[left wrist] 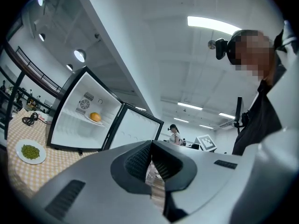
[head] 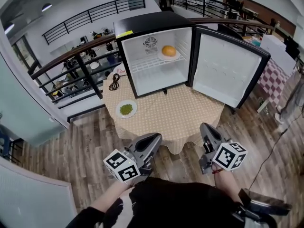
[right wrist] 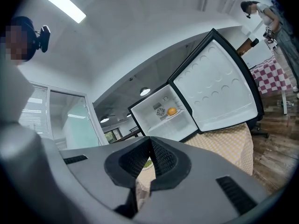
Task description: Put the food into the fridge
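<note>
Food is seen in two places: an orange piece (head: 168, 50) lies on a white plate (head: 161, 58) on the wire shelf (head: 147, 65) inside the fridge (head: 142, 23), whose door (head: 223, 68) is swung wide open to the right, while green food (head: 126, 109) is heaped on a small plate (head: 119, 113) set on the worktop (head: 180, 118), just in front of the fridge's left corner. A black cable (head: 114, 81) is coiled on the checked cloth to the left of the fridge. The left gripper (head: 156, 137) and the right gripper (head: 205, 126) are held low by the worktop's near edge, well apart from both plates and pointed toward the fridge. On the left gripper the fingers (left wrist: 138, 162) are closed with nothing between them, and those of the right gripper (right wrist: 163, 160) are likewise closed and empty.
</note>
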Motion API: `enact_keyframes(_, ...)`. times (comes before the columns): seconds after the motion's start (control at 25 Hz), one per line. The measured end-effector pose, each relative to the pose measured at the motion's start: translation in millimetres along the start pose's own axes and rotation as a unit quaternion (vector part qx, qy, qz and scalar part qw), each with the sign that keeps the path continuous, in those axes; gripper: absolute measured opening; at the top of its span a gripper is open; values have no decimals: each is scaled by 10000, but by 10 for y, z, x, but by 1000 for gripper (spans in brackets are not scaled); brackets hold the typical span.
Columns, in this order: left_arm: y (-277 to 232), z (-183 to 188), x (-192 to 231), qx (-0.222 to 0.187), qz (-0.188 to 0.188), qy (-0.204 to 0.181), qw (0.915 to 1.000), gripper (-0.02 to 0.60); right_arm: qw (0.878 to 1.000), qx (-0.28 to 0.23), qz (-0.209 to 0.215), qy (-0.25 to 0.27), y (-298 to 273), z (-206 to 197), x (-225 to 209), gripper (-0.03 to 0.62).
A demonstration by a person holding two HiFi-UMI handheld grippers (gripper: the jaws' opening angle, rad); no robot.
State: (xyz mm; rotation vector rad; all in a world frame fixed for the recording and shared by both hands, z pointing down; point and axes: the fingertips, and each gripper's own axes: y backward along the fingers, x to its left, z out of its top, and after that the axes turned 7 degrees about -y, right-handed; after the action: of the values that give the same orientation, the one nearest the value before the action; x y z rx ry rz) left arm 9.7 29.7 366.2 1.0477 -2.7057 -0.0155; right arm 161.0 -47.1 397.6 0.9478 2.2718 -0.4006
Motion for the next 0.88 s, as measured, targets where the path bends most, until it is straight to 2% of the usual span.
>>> enact_keyframes(0.6, 11, -35, -63, -87, 72, 71, 9999, 12, 9995, 168, -121, 257, 106, -50, 12, 15)
enact_keyframes(0.88, 30, -38, -87, -135, 159, 74, 9998, 12, 9997, 176, -84, 166, 153, -62, 1, 14)
